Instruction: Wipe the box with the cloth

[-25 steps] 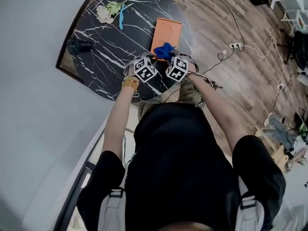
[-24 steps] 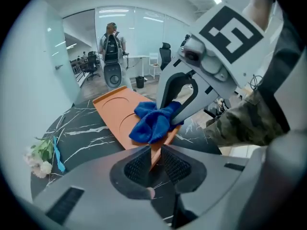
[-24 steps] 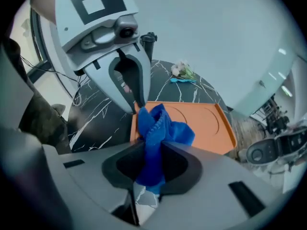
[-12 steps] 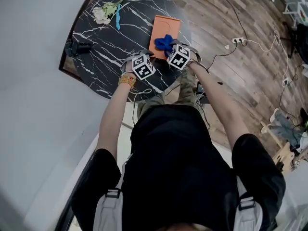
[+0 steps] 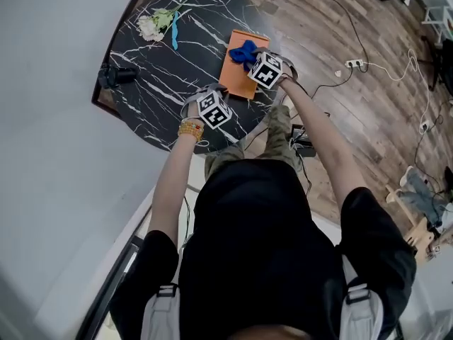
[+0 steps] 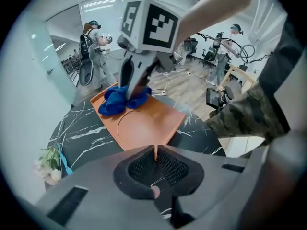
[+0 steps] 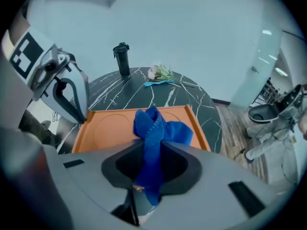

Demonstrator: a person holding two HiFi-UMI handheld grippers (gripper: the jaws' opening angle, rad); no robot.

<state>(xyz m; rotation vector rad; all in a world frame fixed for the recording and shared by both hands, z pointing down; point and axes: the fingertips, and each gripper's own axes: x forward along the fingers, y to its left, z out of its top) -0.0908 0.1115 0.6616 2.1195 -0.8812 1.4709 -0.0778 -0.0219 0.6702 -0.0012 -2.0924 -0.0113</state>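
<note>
A flat orange box lies near the right edge of the round black marble table. My right gripper is shut on a bunched blue cloth, which rests on the far part of the box top. The cloth also shows in the left gripper view, under the right gripper. My left gripper sits at the box's near edge. Its jaws have just been closing, and a thin orange sliver of that edge is pinched between the pads. It appears again in the right gripper view as the left gripper.
White flowers with a blue ribbon lie at the table's far side, and a black bottle stands near its left rim. Cables and a power strip run over the wooden floor to the right. Other people stand in the background.
My right gripper has carried the blue cloth along the box top, from the near end toward the far end. The left gripper has stayed at the box's near edge.
</note>
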